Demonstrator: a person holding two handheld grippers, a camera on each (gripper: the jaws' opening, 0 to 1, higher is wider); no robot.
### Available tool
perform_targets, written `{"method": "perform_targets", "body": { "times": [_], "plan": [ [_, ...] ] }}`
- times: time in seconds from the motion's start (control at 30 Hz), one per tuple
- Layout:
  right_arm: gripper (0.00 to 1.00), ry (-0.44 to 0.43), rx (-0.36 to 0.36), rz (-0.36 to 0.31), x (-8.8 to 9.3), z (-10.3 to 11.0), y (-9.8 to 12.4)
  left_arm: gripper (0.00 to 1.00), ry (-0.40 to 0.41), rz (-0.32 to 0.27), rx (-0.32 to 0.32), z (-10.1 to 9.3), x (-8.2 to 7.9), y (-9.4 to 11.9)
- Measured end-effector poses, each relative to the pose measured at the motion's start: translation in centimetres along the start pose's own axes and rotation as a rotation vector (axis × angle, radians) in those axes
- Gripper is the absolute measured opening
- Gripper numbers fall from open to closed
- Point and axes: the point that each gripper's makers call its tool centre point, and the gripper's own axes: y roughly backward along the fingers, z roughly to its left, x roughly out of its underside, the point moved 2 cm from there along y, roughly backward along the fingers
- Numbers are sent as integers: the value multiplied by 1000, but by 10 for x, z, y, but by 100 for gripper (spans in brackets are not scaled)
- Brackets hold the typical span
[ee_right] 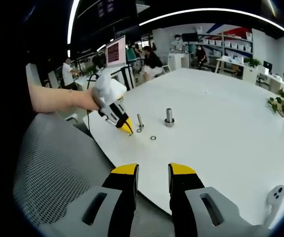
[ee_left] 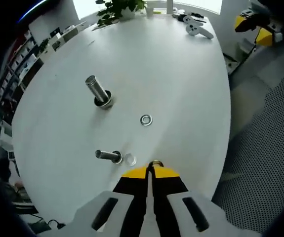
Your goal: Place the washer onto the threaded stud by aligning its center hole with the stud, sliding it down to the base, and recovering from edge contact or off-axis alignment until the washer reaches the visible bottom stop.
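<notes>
Left claw (ee_left: 151,170) is pinched closed on nothing, right claw (ee_right: 153,173) gapes wide and empty. Washer (ee_left: 146,120) lies flat mid-frame on the table (ee_left: 181,74), apart from the stud (ee_left: 98,91) at its upper left. Risk I'd guess: a thin flat washer skids away when pinched.

Left tool (ee_left: 151,167) jaws pressed together, tiny brassy bit at the tips, too small to identify. Pale disc (ee_left: 130,159) beside small stud (ee_left: 108,155): blurred, can't tell what it is. In right gripper view, washer (ee_right: 153,138) is a speck, hole unreadable. White object (ee_right: 276,196) cut off at table (ee_right: 221,123) edge.
</notes>
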Motion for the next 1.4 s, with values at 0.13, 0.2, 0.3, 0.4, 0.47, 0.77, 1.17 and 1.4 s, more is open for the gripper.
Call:
{"method": "perform_targets", "body": {
  "times": [0.13, 0.2, 0.3, 0.4, 0.47, 0.77, 1.17, 1.4],
  "plan": [
    [26, -2, 0, 1, 0, 0, 0, 0, 30, -30, -22, 8, -5, 9],
    [26, -1, 0, 1, 0, 0, 0, 0, 37, -39, -30, 11, -6, 12],
    [26, -1, 0, 0, 0, 0, 0, 0, 58, -57, -49, 15, -7, 18],
    [26, 1, -2, 1, -1, 1, 0, 0, 73, -67, -61, 19, -6, 24],
    [26, 1, -4, 1, -1, 1, 0, 0, 80, -73, -68, 21, -7, 26],
    [26, 8, -7, -2, -1, 1, 0, 0, 77, -92, -84, 24, -16, 36],
    [26, 10, -7, -8, -2, 1, 0, 0, 95, -134, -109, 43, -29, 49],
    [26, 9, -8, -11, -2, 1, 0, 0, 90, -129, -121, 51, -31, 50]
  ]
}}
